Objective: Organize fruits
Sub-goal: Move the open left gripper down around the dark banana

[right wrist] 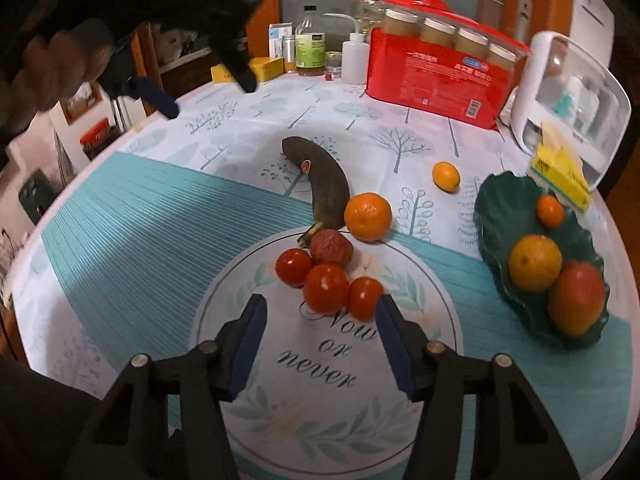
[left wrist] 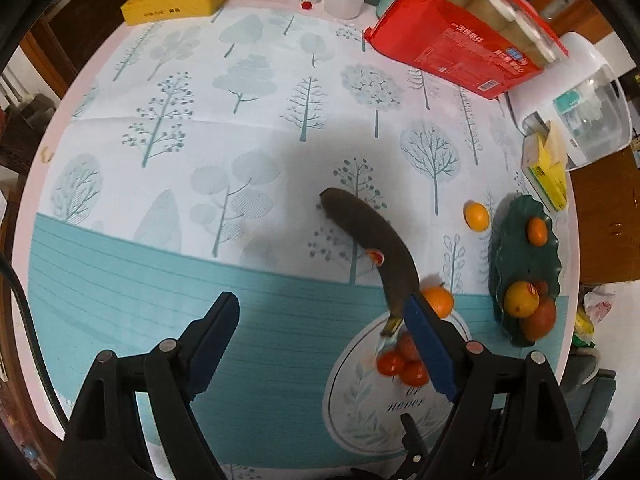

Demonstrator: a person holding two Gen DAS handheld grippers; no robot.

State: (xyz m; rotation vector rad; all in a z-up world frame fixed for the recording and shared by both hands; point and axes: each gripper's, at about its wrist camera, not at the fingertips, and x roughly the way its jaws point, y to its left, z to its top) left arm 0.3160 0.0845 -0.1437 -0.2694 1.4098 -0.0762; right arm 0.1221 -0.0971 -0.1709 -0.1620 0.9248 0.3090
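The left gripper [left wrist: 320, 344] is hanging over the counter [left wrist: 168, 128] with its jaws standing wide and nothing between them; its right finger is covering part of the fruit cluster below. The right gripper [right wrist: 320, 344] is pointing down at the printed circle on the cloth, jaws partly open and gripping nothing, the tomatoes [right wrist: 326, 286] lying just ahead of its tips. A dark, overripe banana [right wrist: 320, 180] is lying on the cloth with its stem end touching a wrinkled reddish fruit [right wrist: 331, 248], which is sitting against the three tomatoes. A large orange [right wrist: 368, 216] is resting just beside the banana, and a small orange [right wrist: 446, 176] is sitting apart, nearer the green dish [right wrist: 500, 196]. The dish is holding three more fruits: a small orange one, a yellow-orange one and a reddish one.
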